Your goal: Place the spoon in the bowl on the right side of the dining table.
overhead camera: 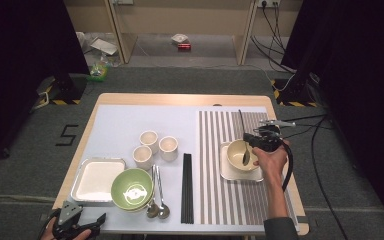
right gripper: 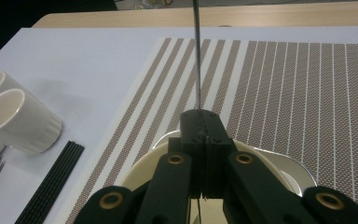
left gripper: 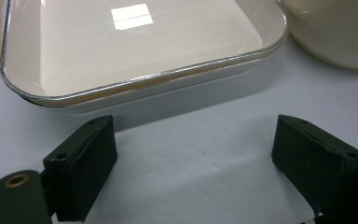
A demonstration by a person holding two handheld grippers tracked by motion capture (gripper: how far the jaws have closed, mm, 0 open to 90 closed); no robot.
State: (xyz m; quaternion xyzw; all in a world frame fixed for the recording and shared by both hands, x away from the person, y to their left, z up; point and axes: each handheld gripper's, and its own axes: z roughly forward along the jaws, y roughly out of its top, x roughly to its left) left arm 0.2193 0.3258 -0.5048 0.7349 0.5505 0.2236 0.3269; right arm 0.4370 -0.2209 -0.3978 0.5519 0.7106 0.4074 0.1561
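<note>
**Spoon clamped in rt gripper, bowl end down in cream bowl**

High view gives the whole layout: rt gripper [overhead camera: 258, 141] sits over the cream bowl [overhead camera: 240, 154], which stands on a small square plate [overhead camera: 226, 172] on the striped placemat [overhead camera: 215, 200]. The spoon [overhead camera: 243, 135] runs steeply through the jaws, handle sticking up toward the far edge of the table, scoop end down inside the bowl. The person's right hand [overhead camera: 271, 159] wraps the gripper body, just beside the bowl's rt rim.

Rt gripper view adds what the high view can't: jaws pressed together on the thin spoon handle [right gripper: 197, 56], which rises straight up from between the pads. Below the jaws, bowl rim [right gripper: 135, 175] and plate corner [right gripper: 293, 168] peek out. At its left edge: two cream cups [right gripper: 18, 121], black chopsticks [right gripper: 51, 182].

Lt gripper [overhead camera: 75, 222] is at the table's near left corner, well apart from the spoon. Lt gripper view shows its jaws spread wide w/ nothing between them, just the white table cover [left gripper: 191, 154], and the shallow metal-rimmed tray [left gripper: 135, 88] lying just ahead.

High view also has the green bowl [overhead camera: 132, 189] beside the tray, two more spoons [overhead camera: 158, 200] next to it, and three cups in a cluster mid-table.
</note>
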